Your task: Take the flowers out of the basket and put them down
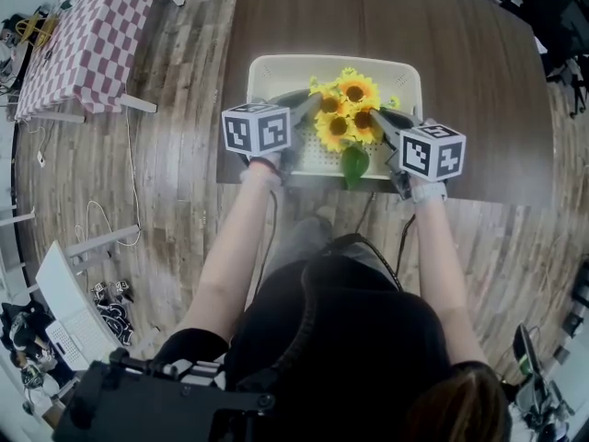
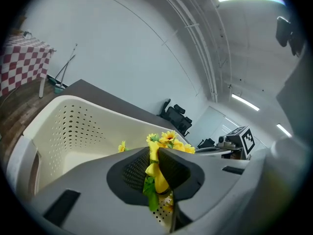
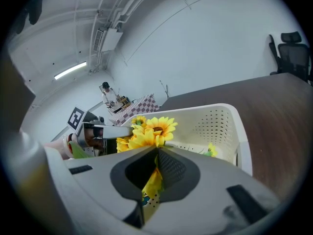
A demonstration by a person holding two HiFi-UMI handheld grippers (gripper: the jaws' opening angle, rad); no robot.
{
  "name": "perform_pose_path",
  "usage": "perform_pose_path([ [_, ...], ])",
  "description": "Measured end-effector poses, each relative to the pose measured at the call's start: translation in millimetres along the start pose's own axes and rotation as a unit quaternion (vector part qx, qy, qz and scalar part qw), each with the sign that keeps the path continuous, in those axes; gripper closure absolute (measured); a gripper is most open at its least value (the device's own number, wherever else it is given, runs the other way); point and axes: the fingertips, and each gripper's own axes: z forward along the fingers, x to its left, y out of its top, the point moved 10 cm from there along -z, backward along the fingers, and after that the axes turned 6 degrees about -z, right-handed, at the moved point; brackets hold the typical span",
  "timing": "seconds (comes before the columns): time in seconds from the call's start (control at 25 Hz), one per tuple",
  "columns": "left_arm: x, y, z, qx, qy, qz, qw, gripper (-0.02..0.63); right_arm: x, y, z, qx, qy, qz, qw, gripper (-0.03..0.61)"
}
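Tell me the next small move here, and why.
Probably lift both grippers straight up together. The left gripper and right gripper are each shut on the bunch of yellow artificial sunflowers, which is over the white perforated plastic basket; raising it should clear the rim before setting it on the dark wooden table.

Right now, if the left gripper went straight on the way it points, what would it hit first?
The flowers: the left gripper is clamped on them. Past the blooms, the right gripper seems next, though depth is unclear.
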Motion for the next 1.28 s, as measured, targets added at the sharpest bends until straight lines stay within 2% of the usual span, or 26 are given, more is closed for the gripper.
perform_pose_path([
  [0.44, -8.5, -0.1, -2.0, -0.015, 0.015, 0.019, 0.9996, 0.597, 5.4, -0.4, 1.0, -0.01, 0.029, -0.013, 0.999, 0.574],
  [0.68, -13.6, -4.8, -8.8, -0.019, 0.024, 0.014, 0.9994, 0.601, 12.1, -2.3, -2.9, -0.021, 0.042, -0.013, 0.999, 0.574],
  [0.88, -24.3, -2.4, -11.2, -0.037, 0.035, 0.018, 0.9985, 0.601, 9.9, -0.6, -9.1, -0.035, 0.056, -0.005, 0.998, 0.574],
  [1.04, -32.8, 0.6, -16.2, -0.055, 0.062, 0.031, 0.9961, 0.603, 5.9, 2.8, -13.0, -0.044, 0.071, 0.004, 0.996, 0.574],
  [1.28, -52.6, 4.4, -18.8, -0.091, 0.073, 0.027, 0.9927, 0.606, 4.2, 17.2, -25.6, -0.055, 0.111, -0.004, 0.992, 0.574],
])
